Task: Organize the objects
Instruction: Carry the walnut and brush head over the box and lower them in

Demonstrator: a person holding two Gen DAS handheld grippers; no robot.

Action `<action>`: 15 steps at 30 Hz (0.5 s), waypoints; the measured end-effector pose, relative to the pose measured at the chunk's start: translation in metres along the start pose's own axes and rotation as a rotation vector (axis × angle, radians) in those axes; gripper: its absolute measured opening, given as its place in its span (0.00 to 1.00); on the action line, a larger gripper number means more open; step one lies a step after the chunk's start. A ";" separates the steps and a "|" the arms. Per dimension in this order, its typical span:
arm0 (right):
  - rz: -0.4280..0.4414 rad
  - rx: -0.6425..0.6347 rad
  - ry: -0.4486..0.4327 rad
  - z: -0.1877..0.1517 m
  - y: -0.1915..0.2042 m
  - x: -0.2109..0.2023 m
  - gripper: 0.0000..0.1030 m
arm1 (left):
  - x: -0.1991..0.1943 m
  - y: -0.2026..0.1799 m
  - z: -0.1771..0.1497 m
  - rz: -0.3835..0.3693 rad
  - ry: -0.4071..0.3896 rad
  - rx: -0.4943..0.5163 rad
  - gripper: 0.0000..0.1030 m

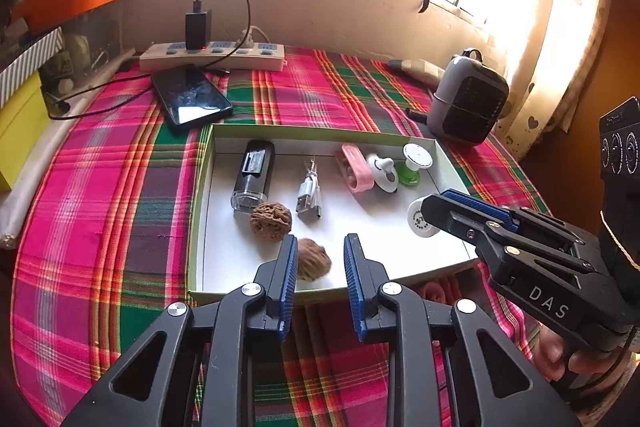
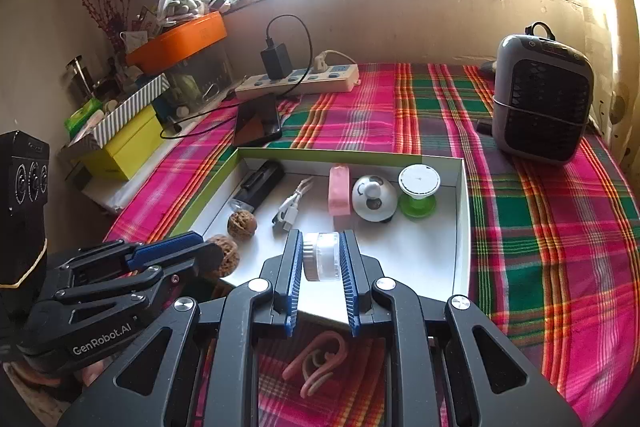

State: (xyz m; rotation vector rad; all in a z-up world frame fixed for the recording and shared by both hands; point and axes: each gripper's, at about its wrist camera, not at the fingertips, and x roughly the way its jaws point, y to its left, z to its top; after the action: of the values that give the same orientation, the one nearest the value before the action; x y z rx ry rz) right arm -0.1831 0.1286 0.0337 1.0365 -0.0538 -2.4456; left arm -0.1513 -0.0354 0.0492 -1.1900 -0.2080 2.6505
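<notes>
A sunlit window sits behind a table under a pink, green and red plaid cloth (image 1: 100, 187). A shallow white box (image 1: 208, 187) lies open on the cloth, near its front edge.

The right gripper (image 2: 320, 259) is clamped on a small clear-and-white round container (image 2: 322, 255), held above the box's front edge. The left gripper (image 1: 320, 263) has jaws partly apart; a walnut (image 1: 316, 259) lies in the box's front left area beside the left pad, and whether the pad touches it cannot be told. No earlier view shows how it got there.

Judged step: placing items into the box. Next, the right hand probably needs a bare spot on the box floor, then release.

In the box: two walnuts, the second (image 1: 271, 225) just behind the first; one black cylinder (image 1: 254, 175); one white cable (image 1: 309, 193); one pink case (image 1: 354, 167); one white dome-shaped gadget (image 1: 383, 171); one green-and-white spool (image 1: 414, 163).

On the cloth before the box lies one pink looped object (image 2: 316, 363).
</notes>
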 end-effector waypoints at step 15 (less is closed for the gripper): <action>0.012 0.011 0.052 0.006 -0.003 0.032 0.20 | 0.017 0.007 0.001 0.004 0.034 -0.004 0.21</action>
State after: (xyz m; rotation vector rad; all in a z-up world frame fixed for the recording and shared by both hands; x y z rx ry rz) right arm -0.2075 0.1164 0.0162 1.1013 -0.0564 -2.4088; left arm -0.1636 -0.0375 0.0360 -1.2365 -0.2059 2.6325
